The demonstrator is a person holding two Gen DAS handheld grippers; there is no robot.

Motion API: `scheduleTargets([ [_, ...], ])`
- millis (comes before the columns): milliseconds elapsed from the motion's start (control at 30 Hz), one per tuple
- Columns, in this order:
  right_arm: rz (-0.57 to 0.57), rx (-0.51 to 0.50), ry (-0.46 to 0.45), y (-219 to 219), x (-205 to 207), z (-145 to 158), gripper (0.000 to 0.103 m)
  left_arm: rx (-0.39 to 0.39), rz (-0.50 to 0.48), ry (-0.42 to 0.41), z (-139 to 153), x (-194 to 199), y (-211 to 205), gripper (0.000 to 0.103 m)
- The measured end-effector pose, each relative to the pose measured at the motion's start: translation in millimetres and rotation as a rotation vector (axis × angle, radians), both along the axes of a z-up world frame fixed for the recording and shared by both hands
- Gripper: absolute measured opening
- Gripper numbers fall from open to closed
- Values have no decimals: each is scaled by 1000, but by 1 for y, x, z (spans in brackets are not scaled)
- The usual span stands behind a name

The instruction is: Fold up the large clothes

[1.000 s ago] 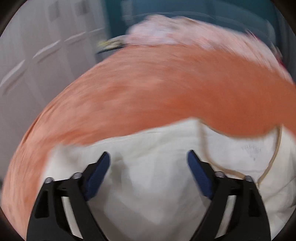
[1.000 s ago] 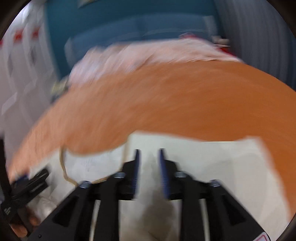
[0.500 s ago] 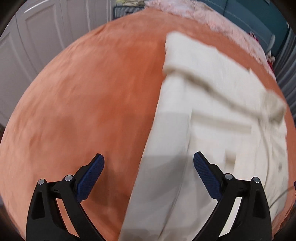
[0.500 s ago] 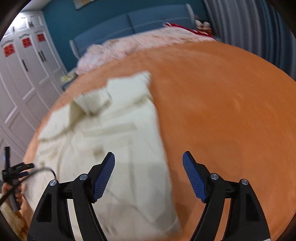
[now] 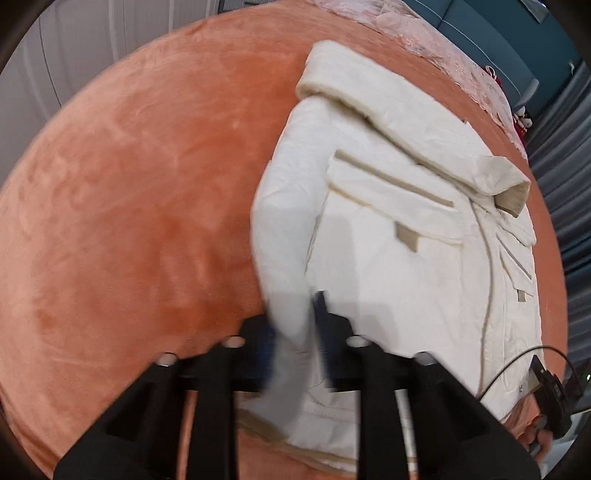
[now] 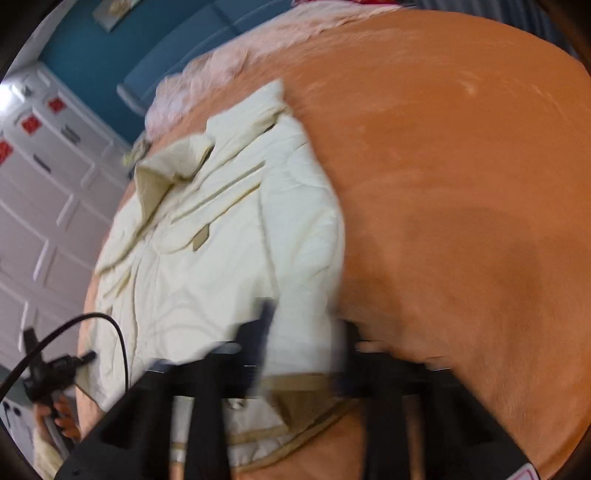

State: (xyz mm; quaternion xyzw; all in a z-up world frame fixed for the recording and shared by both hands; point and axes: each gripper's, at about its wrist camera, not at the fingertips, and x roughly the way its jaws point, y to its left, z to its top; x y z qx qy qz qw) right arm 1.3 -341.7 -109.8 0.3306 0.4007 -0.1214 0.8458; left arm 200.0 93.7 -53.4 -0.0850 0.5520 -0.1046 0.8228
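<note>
A cream jacket (image 5: 406,229) with tan trim lies spread front-up on an orange blanket (image 5: 129,203), collar toward the far end. My left gripper (image 5: 295,339) is closing on the jacket's left side fold near the hem, and cloth fills the narrow gap between its pads. In the right wrist view the jacket (image 6: 221,240) spreads to the left. My right gripper (image 6: 303,343) is closing on its right side edge near the tan hem, with fabric between the blurred pads.
The orange blanket (image 6: 461,184) covers the bed around the jacket. Pink bedding (image 5: 424,33) and a blue headboard (image 6: 184,48) lie beyond. White wardrobe doors (image 6: 37,203) stand left. A hand holds a black cabled device (image 6: 55,369) at the jacket's far edge.
Both grippers swept outward from over the jacket's middle to its side edges. There they went from wide open to closed on the cloth.
</note>
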Motion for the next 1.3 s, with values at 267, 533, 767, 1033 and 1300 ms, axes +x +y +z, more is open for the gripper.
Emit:
scheduleTargets([
  [267,203,-189,-86,36,-60,77,6,-42,-101,-119,72,-58,20,6],
  [533,373,-222,47,105,-206,89,6,-66,-113,-26,84,-194,101,6],
  [767,357,-315,-138,105,-200,153,6,-171,-81,-130,134,-194,108,6],
  [1033,89,-410,-403,46,-61,219,10,-78,-31,-406,197,-62,33,12],
  [1300,39,-317,-499,44,-63,206,27,-86,177,-560,207,-58,60,85],
])
